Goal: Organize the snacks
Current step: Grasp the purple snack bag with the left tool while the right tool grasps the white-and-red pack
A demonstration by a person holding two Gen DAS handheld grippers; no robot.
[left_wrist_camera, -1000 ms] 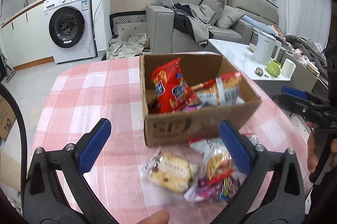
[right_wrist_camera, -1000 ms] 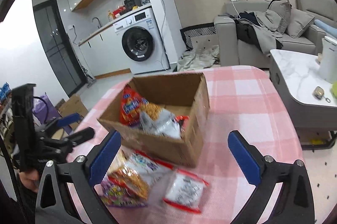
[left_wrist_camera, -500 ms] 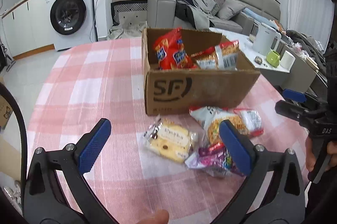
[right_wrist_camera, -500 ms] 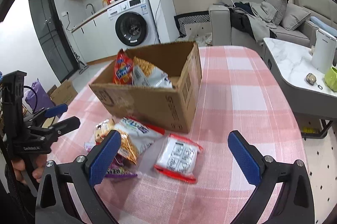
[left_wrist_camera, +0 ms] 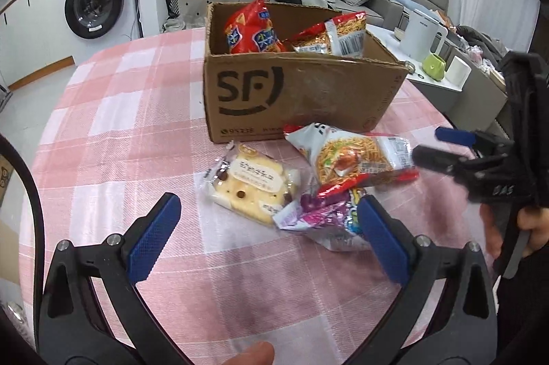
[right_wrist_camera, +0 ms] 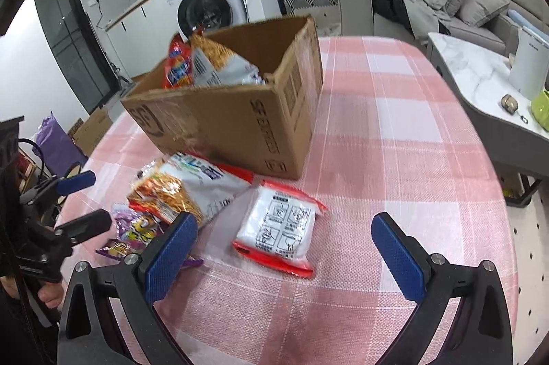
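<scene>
Both grippers, left (left_wrist_camera: pixel 266 236) and right (right_wrist_camera: pixel 286 248), hang wide open and empty before the box (left_wrist_camera: pixel 295 97), apparently poised to lift loose snack packets (right_wrist_camera: pixel 279 226) lying beside it.

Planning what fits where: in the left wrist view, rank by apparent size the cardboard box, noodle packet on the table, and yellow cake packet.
1. Brown cardboard box
2. Noodle packet and yellow cake packet: look alike, unranked.
</scene>
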